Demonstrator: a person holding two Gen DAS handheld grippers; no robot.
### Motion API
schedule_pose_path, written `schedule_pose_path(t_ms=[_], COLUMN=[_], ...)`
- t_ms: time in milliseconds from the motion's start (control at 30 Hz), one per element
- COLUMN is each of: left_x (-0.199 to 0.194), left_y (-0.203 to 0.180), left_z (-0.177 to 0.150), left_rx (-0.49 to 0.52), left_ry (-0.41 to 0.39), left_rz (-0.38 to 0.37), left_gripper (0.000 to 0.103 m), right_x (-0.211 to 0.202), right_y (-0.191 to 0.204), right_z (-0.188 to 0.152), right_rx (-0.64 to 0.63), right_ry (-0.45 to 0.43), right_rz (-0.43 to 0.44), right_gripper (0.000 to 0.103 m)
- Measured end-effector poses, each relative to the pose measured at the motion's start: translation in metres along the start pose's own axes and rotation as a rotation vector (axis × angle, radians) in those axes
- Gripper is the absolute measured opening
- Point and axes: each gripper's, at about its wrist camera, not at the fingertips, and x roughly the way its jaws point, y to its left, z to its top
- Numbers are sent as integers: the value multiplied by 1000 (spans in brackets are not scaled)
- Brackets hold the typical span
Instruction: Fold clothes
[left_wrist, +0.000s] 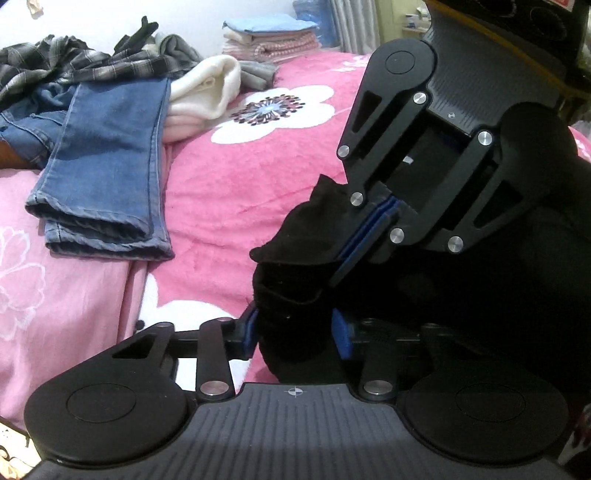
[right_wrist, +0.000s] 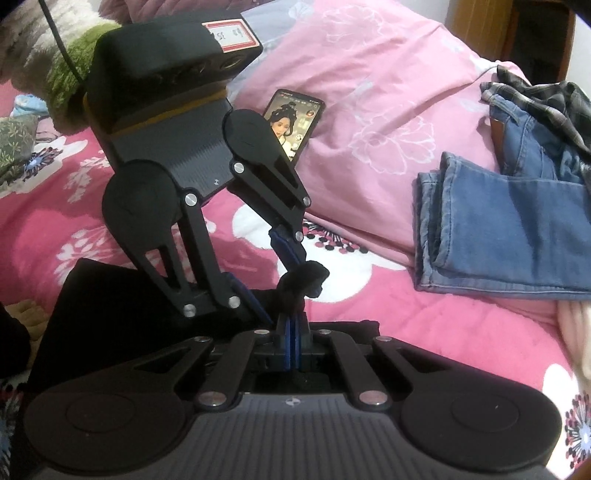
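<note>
From the left wrist, the left tongs (left_wrist: 295, 334) stand part-way apart around a bunched black garment (left_wrist: 295, 258); the blue pad on one side touches the cloth, while the other pad sits beside it and I cannot tell whether it presses, so no firm clamp shows. The right tongs (left_wrist: 365, 240) reach in from the upper right, their blue pads together and pinching an upper fold of the same black garment, which hangs just above the pink flowered bed cover (left_wrist: 229, 177). Farther back on the bed lie folded blue jeans (left_wrist: 107, 166), a cream sweater (left_wrist: 207, 88) just beside them, a crumpled plaid shirt (left_wrist: 66, 62) behind, and a stack of folded towels (left_wrist: 269, 37) near the wall. From the right wrist, the right tongs (right_wrist: 293, 339) are shut, with a tuft of black cloth sticking up out of the pads. The left tongs (right_wrist: 273, 273) come down from the upper left, spread either side of that tuft. The rest of the black garment spreads flat at the lower left. A phone (right_wrist: 295, 122) with a lit screen leans on a pink pillow (right_wrist: 388, 92), and the jeans lie to the right.
</note>
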Motion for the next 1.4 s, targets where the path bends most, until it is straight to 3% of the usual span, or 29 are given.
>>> schedule_pose_path(t_ms=[67, 267, 367, 433, 633, 767, 867, 1100, 1267, 1400], left_x=[-1, -1, 0, 1, 3, 5, 6, 11, 12, 15], left_y=[-1, 1, 3, 4, 14, 21, 24, 22, 16, 13], left_z=[1, 0, -1, -2, -3, -4, -6, -4, -1, 1], left_rx=[7, -41, -78, -104, -201, -273, -318, -351, -326, -317], left_ry=[-9, -19, -14, -12, 4, 9, 10, 21, 39, 46], left_rz=[16, 41, 40, 37, 30, 21, 15, 39, 68, 81], left_gripper=[30, 29, 29, 30, 36, 38, 38, 34, 32, 31], right_x=[-1, -7, -28, -54, -165, -252, -293, -275, -247, -225], right_y=[0, -9, -22, -37, -69, -58, -37, 9, 15, 22], right_z=[0, 1, -1, -10, -81, -148, -187, -235, -232, -227], right_rx=[6, 59, 175, 295, 710, 961, 1062, 895, 542, 271], right_ry=[-1, 14, 14, 13, 21, 19, 39, 276, 397, 458], right_rz=[-6, -57, -84, -110, -282, -459, -559, -599, -672, -647], right_gripper=[2, 4, 8, 18, 21, 22, 23, 23, 26, 27])
